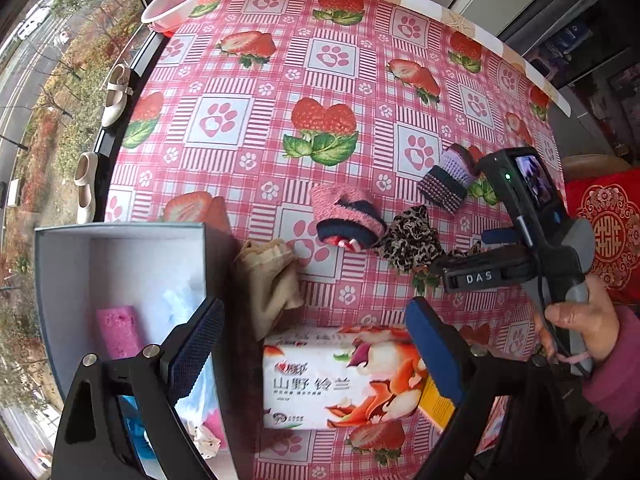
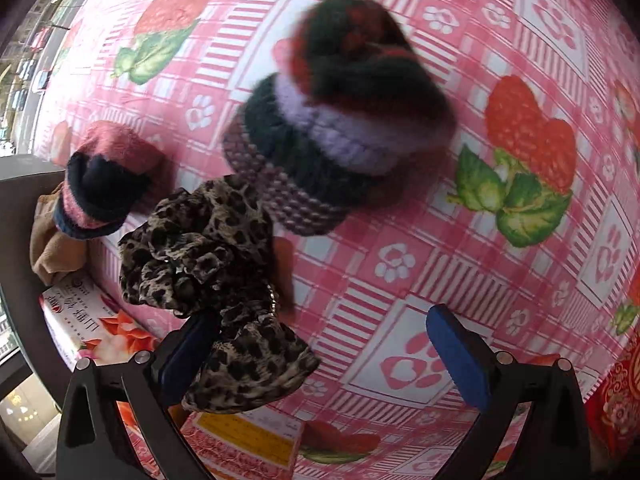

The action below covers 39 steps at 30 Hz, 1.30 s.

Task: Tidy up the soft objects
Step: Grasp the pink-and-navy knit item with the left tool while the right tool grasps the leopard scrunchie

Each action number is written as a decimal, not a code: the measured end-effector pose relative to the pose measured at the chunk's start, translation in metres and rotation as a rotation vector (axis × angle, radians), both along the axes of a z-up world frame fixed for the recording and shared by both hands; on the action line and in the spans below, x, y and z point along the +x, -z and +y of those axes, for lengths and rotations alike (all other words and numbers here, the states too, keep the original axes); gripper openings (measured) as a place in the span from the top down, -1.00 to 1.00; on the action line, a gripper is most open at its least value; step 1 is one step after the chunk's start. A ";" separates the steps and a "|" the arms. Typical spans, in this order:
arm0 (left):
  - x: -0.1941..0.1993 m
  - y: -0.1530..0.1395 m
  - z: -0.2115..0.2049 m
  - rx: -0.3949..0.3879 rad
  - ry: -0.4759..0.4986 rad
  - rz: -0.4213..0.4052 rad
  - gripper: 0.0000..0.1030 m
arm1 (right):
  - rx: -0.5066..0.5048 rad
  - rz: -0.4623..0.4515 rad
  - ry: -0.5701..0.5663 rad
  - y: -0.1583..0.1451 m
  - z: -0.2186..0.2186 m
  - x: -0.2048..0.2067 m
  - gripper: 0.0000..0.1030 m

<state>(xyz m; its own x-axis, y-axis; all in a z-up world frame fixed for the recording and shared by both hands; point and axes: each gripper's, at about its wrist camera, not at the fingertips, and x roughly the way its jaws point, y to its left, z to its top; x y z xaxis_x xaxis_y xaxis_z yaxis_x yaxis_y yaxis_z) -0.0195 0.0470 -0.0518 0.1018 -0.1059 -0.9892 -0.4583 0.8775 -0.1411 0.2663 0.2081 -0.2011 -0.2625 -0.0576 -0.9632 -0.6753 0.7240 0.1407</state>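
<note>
A grey open box [image 1: 60,264] at the left holds a pink sponge [image 1: 118,330] and pale blue soft things. My left gripper [image 1: 316,344] is open, above the box edge and a tissue pack [image 1: 340,376]. On the table lie a beige cloth [image 1: 272,276], a pink and navy knit piece [image 1: 348,220], a leopard-print scrunchie [image 1: 412,236] and a purple knit piece [image 1: 448,180]. My right gripper [image 2: 332,344] is open over the leopard scrunchie [image 2: 208,256], which drapes over its left finger. The purple knit piece [image 2: 340,120] lies just beyond, the pink and navy piece [image 2: 108,176] to the left.
The table has a pink strawberry and paw-print cloth [image 1: 304,80]. A pink bowl [image 1: 168,8] sits at the far left corner. Shoes [image 1: 116,96] stand on the window sill at left. A red cushion [image 1: 608,232] is at the right. The tissue pack [image 2: 92,320] and beige cloth [image 2: 52,248] show lower left.
</note>
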 end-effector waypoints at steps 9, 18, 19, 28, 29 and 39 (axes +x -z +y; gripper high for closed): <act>0.067 0.072 -0.021 0.045 0.058 0.083 -0.82 | -0.056 -0.156 0.275 -0.016 -0.112 0.030 -1.00; 0.080 0.107 -0.019 0.061 0.043 0.147 -0.82 | 0.117 -0.088 0.488 -0.043 -0.199 0.029 -1.00; 0.081 0.111 -0.020 0.063 0.039 0.156 -0.82 | 0.153 -0.080 0.446 -0.047 -0.187 0.024 -1.00; 0.080 0.143 -0.029 0.056 0.038 0.194 -0.87 | 0.177 -0.080 0.087 -0.024 -0.082 -0.034 -1.00; 0.080 0.144 -0.029 0.050 0.030 0.189 -0.89 | 0.161 -0.092 0.051 -0.020 -0.076 -0.041 -1.00; 0.082 0.152 -0.024 0.037 0.027 0.196 -1.00 | 0.008 -0.174 -0.085 0.006 -0.033 -0.082 -1.00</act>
<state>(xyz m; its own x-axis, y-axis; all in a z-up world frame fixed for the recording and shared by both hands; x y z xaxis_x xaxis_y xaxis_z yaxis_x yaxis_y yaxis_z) 0.0625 0.0234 -0.2038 -0.0955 -0.0693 -0.9930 -0.4504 0.8926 -0.0190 0.1838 0.1754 -0.2070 -0.0860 -0.0644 -0.9942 -0.7484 0.6629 0.0218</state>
